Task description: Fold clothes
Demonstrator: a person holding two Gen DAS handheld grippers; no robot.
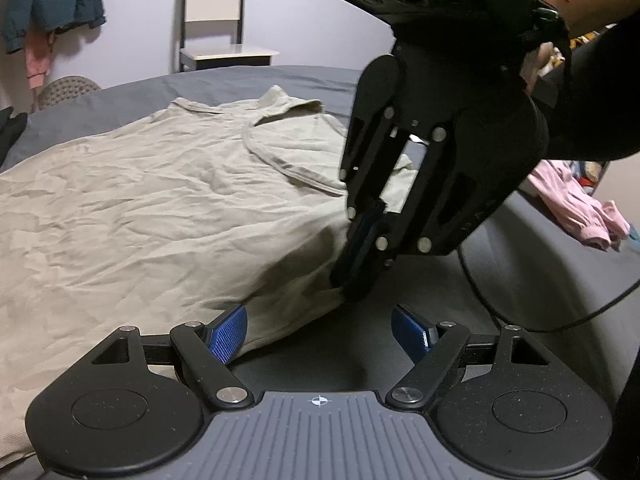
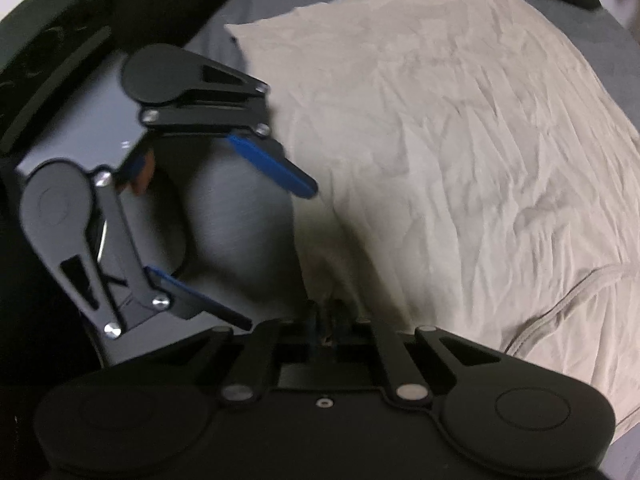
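Observation:
A wrinkled beige shirt lies spread on the dark grey bed; it also fills the right wrist view. My left gripper is open, its blue pads wide apart at the shirt's near edge, the left pad touching the cloth. It shows open in the right wrist view too. My right gripper comes down from the upper right, shut on the shirt's hem, lifting it slightly. In its own view its closed fingers pinch the cloth edge.
The grey bed sheet extends right, with a black cable across it. Pink clothes lie at the right. A white chair stands by the far wall, and clothes hang at top left.

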